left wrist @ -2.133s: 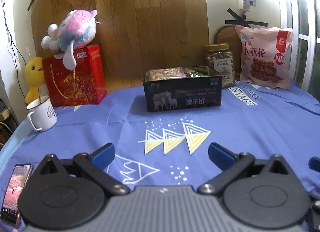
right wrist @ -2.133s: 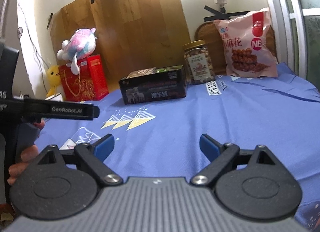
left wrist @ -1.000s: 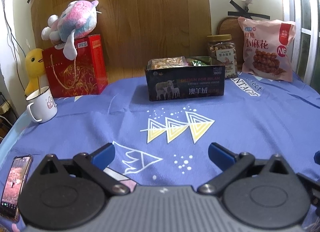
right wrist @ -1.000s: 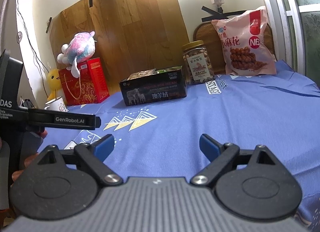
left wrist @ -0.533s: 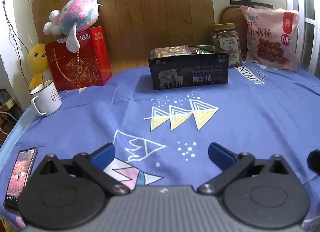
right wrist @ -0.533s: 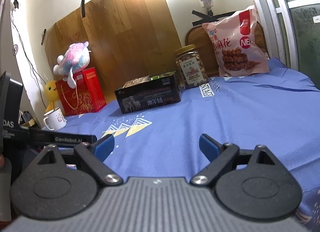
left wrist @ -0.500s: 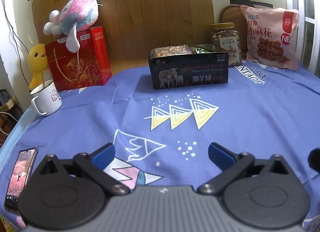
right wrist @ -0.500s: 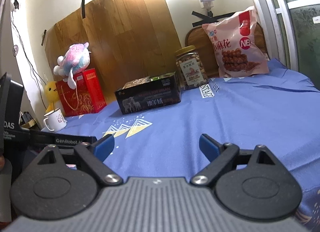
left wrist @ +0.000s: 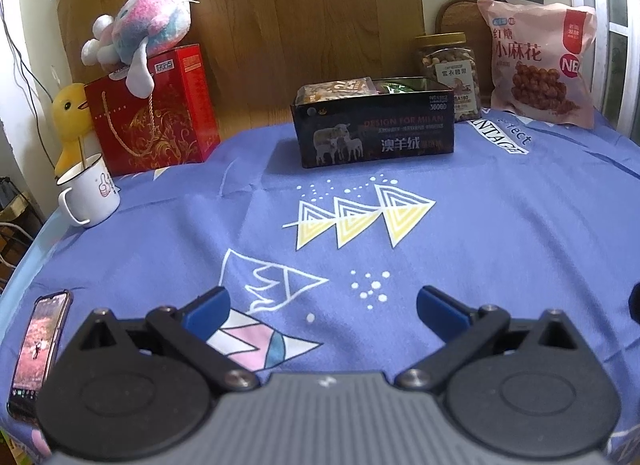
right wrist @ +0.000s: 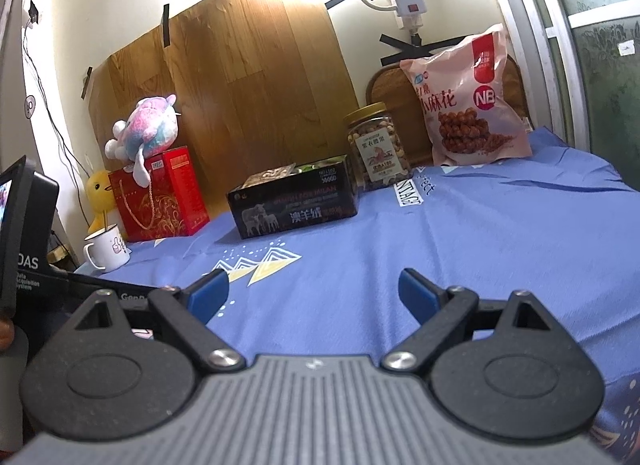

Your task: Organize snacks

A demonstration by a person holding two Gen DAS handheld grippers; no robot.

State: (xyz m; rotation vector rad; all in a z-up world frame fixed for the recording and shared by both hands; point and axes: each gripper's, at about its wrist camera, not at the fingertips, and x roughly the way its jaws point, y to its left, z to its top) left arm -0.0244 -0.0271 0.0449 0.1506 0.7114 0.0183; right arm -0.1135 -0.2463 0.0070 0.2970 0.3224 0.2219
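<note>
Two grippers hang over the blue patterned tablecloth [left wrist: 500,225], each with its blue-tipped fingers spread wide and nothing between them. The left gripper [left wrist: 323,307] looks across printed triangles; the right gripper [right wrist: 314,291] sits beside it, and part of the left unit's black body [right wrist: 24,225] fills the right view's left edge.

Well beyond both, toward the far side of the table, stands the dark snack box [left wrist: 374,131], open at the top, with packets showing above its rim. Just behind its right end stands a clear nut jar [left wrist: 447,71] with a gold lid, and further right a pink snack bag [left wrist: 538,65] leans upright against a round wooden piece by the wall. Nothing stands on the cloth between the grippers and the box.

To the left, a red gift bag [left wrist: 154,113] carries a pink-and-blue plush toy [left wrist: 142,35] on top; a yellow duck toy [left wrist: 72,121] stands beside it, partly behind a white mug [left wrist: 90,195]. A phone [left wrist: 38,349] lies at the near left edge, its lower end cut off by the gripper body.

The packets inside the box are mostly hidden by its wall, and their labels cannot be read.
</note>
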